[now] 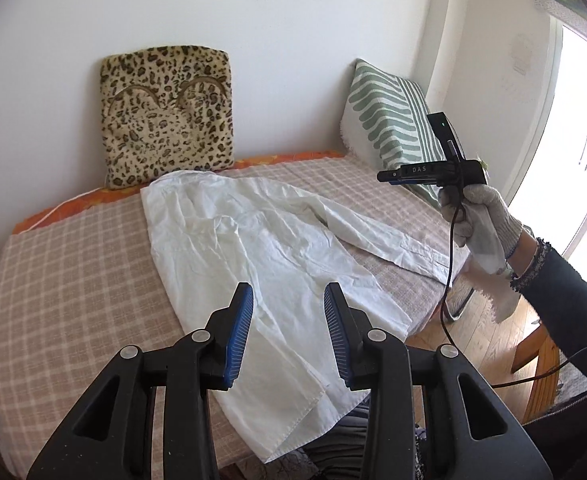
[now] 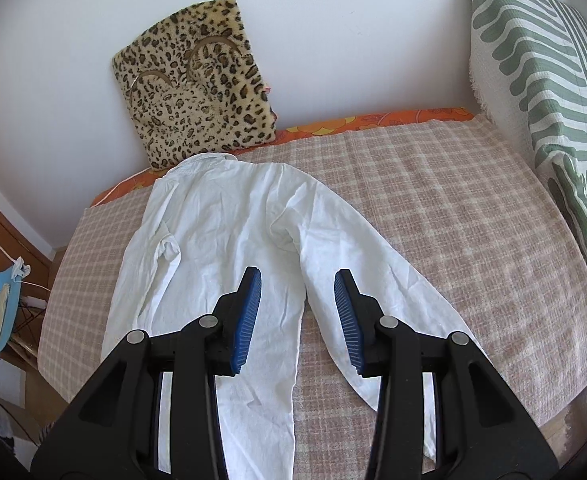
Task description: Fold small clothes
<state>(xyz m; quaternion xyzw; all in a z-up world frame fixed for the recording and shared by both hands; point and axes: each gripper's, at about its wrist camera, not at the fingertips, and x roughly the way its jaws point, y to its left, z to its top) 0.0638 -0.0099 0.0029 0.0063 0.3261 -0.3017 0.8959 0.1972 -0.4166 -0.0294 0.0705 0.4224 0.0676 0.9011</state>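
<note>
Wrinkled white long-sleeved cotton shirt (image 2: 229, 240) spread flat on pink-checked bed cover (image 2: 433, 200), collar toward wall, unfolded. Left gripper (image 1: 288, 334) and right gripper (image 2: 297, 316) both released, empty, above it. All folds remain.

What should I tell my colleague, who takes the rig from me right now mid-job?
Left hand-held gripper: open, holding nothing, above the near hem of the white shirt.
Right hand-held gripper: open, holding nothing, over the gap between the shirt's body and its sleeve.
The shirt lies spread on the checked bed cover, collar toward the leopard cushion, one sleeve stretched out to the side.
Done: laid out, still wrinkled. Left: no fold is visible yet; all folding remains.
</note>
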